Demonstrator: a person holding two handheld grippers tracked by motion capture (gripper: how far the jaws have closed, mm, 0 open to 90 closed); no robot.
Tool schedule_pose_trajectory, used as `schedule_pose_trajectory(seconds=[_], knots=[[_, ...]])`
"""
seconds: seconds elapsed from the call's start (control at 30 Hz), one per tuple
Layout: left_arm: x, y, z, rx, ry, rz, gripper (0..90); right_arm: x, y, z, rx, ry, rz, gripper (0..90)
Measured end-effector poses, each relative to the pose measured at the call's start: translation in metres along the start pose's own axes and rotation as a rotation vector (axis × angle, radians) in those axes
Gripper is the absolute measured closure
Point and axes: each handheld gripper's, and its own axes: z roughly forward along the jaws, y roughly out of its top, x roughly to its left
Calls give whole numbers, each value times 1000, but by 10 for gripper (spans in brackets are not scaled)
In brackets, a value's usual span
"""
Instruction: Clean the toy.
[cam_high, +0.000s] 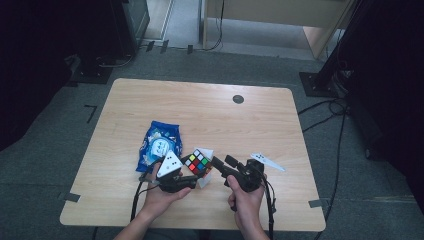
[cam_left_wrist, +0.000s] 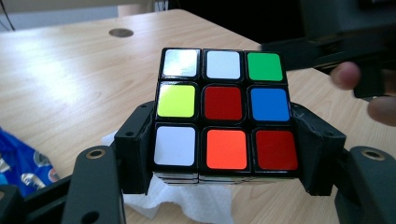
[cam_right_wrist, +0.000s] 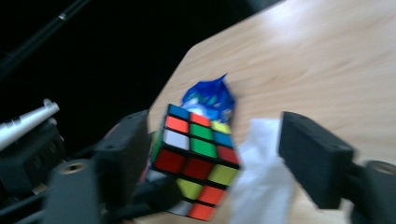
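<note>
The left gripper (cam_high: 192, 170) is clamped on the cube (cam_high: 198, 162), one jaw against each side of it. In the left gripper view the cube (cam_left_wrist: 225, 115) sits square between the jaws, with one full face turned up toward the camera. That looks like a holding grip, meant to keep the cube steady and off the tabletop while the other hand works on it.

The right gripper (cam_high: 223, 163) stands with its jaws parted and nothing pressed between them. In the right gripper view the cube (cam_right_wrist: 196, 158) lies between the jaws, close by one and well clear of the other. I judge it is between grips, letting go of a layer or lining up for the next turn, which would explain why it points at the cube from the right side.

Under the cube lies a white tissue (cam_left_wrist: 187, 200), partly crumpled; it seems to serve as a soft spot beneath the work. All this happens near the front edge of the tabletop (cam_high: 210, 115), about midway along it, close to the person's hands.

A blue packet (cam_high: 159, 144) lies flat just left of the cube. A white scrap (cam_high: 267, 161) rests to the right of the right gripper. Both look set aside, clear of the hands.
</note>
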Motion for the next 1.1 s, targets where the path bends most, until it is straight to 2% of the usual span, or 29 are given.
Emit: schedule_pose_trajectory(seconds=[0.07,0.13,0.17,0.2,0.23,0.37,0.4,0.43,0.47,0.5,0.53,0.73,0.8,1.1], knots=[[-4,0,0,-7,-2,23,341,3,-2,9,54,29,50,152],[-7,-1,1,-14,-5,40,341,3,-6,16,92,38,57,153],[-8,-1,1,-16,-7,47,341,3,-8,19,111,33,60,163],[-9,-2,1,-14,-11,53,341,3,-9,22,125,24,62,230],[-10,-2,1,-18,-9,58,341,2,-11,23,131,27,72,285],[-7,-3,3,4,-17,52,341,2,-10,22,106,30,78,340],[-8,-4,5,31,-19,54,339,6,-9,19,91,-9,16,347],[-9,-4,6,41,-13,55,339,6,-9,19,91,-9,16,347],[-11,-4,7,47,-1,58,338,8,-9,19,89,-26,-33,347],[-12,-4,8,51,4,60,335,13,-11,19,83,-45,-102,347],[-13,-4,8,57,6,64,333,15,-13,19,78,-64,-137,348],[-16,-3,10,71,10,73,326,28,-19,16,57,-124,-273,348],[-16,-2,10,79,9,75,325,31,-20,15,59,-130,-292,348],[-14,-4,13,114,4,69,325,33,-23,17,61,-122,-306,348]])
